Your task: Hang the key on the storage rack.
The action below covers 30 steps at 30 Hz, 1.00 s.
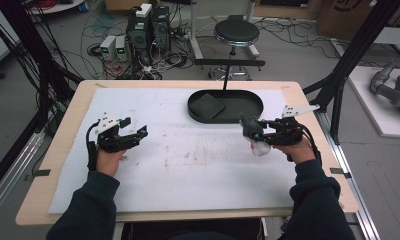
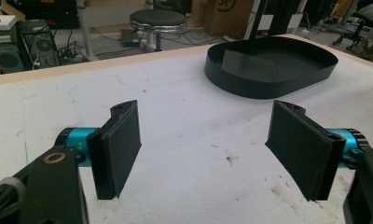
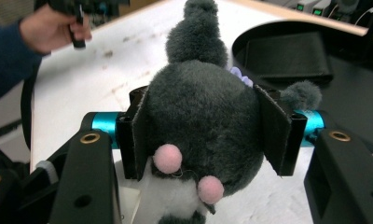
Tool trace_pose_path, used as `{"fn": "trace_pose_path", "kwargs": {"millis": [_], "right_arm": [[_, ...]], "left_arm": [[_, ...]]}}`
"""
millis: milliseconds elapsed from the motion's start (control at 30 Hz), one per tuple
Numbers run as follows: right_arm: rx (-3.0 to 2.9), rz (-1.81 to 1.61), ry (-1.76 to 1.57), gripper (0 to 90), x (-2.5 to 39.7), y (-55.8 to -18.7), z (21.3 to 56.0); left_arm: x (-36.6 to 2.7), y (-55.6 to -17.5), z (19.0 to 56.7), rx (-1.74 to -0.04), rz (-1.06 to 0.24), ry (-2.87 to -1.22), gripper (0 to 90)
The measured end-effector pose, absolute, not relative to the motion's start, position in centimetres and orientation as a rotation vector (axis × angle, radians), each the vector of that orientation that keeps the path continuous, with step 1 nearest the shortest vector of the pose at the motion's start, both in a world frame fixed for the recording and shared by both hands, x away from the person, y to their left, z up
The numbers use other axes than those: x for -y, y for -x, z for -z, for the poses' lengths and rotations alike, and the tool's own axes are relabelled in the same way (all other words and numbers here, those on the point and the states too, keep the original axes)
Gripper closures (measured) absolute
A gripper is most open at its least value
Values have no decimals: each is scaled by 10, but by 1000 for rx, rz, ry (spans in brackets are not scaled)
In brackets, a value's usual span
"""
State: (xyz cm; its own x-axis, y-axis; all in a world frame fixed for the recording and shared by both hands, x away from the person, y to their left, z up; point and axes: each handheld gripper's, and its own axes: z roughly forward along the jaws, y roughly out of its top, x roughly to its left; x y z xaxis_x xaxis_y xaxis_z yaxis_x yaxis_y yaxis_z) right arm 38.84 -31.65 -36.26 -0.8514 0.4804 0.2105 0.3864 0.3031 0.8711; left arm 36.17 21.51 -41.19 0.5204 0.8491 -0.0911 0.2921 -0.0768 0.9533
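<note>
A dark grey plush toy (image 3: 203,121) with pink cheek dots and a white belly is clamped between the jaws of my right gripper (image 3: 205,133). In the high view the plush toy (image 1: 253,135) hangs at the right gripper (image 1: 260,134), just in front of the black oval tray (image 1: 248,116), above the white mat. My left gripper (image 1: 133,131) hovers at the left of the mat. Its jaws stand wide apart in the left gripper view, the left gripper (image 2: 208,149) holding nothing over the stained mat. A flat dark pad (image 1: 207,106) lies in the tray's left half.
The tray (image 2: 268,84) sits at the far middle of the white mat (image 1: 178,165). A black stool (image 1: 236,34), computer towers (image 1: 148,25) and cables stand on the floor beyond the table. Black frame posts (image 1: 353,55) rise at the table's far right.
</note>
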Motion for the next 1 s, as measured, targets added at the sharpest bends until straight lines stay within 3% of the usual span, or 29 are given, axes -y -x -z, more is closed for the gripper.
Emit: {"fn": "trace_pose_path", "kwargs": {"millis": [400, 667, 1000], "right_arm": [[-2389, -1704, -854, 429, 335, -400, 352], [-2331, -1014, -592, 444, 293, -397, 333], [-2254, -848, -497, 447, 281, -396, 335]], "left_arm": [[-215, -361, 411, -983, -622, -1629, 258], [-215, -361, 411, -986, -620, -1630, 258], [-214, -361, 410, -980, -623, -1637, 258]]}}
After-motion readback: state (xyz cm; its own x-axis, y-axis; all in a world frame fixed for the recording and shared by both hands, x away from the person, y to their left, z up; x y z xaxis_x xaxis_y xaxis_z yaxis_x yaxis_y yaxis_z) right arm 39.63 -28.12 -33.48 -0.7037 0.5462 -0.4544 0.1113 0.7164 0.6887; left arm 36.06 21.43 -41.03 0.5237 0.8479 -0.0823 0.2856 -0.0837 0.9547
